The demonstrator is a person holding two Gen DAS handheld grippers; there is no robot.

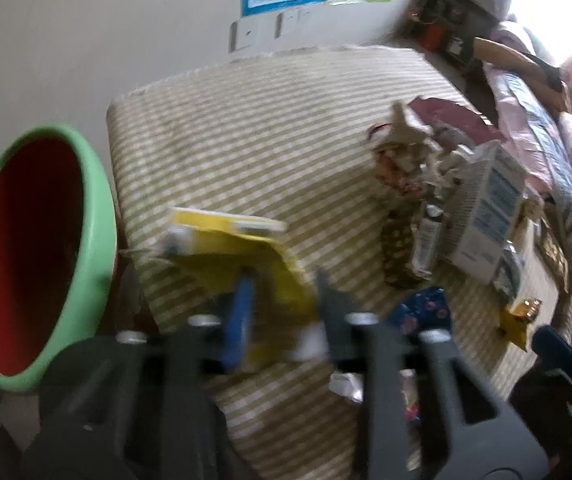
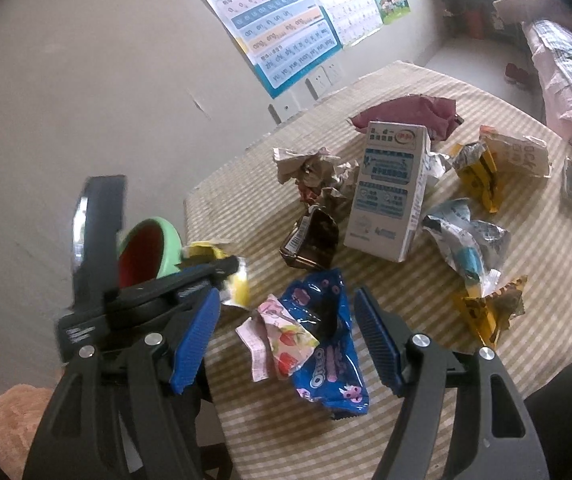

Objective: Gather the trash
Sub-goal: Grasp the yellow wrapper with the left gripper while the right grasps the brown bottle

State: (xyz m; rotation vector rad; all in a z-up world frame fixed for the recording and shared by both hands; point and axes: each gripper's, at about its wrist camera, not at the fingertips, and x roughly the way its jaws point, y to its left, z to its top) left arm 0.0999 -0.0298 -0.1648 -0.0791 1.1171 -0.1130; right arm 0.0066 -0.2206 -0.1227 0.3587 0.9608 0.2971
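The right gripper (image 2: 286,336) stood with jaws apart over the blue Oreo wrapper (image 2: 328,344) and a pink strawberry wrapper (image 2: 286,340) on the striped table (image 2: 546,280). At its nine o'clock, the left gripper (image 2: 227,276) was clamped on a yellow wrapper (image 1: 241,256) at the table's edge. Beyond it, at ten o'clock, waited the green-rimmed red bin (image 2: 147,248). At twelve to two o'clock lay a milk carton (image 2: 390,196) among crumpled wrappers.

The left gripper (image 1: 281,296) pinched a yellow wrapper (image 1: 245,256) over the striped tablecloth (image 1: 245,132). A green bin (image 1: 97,216) stood at nine o'clock, a white carton (image 1: 486,216) at three.
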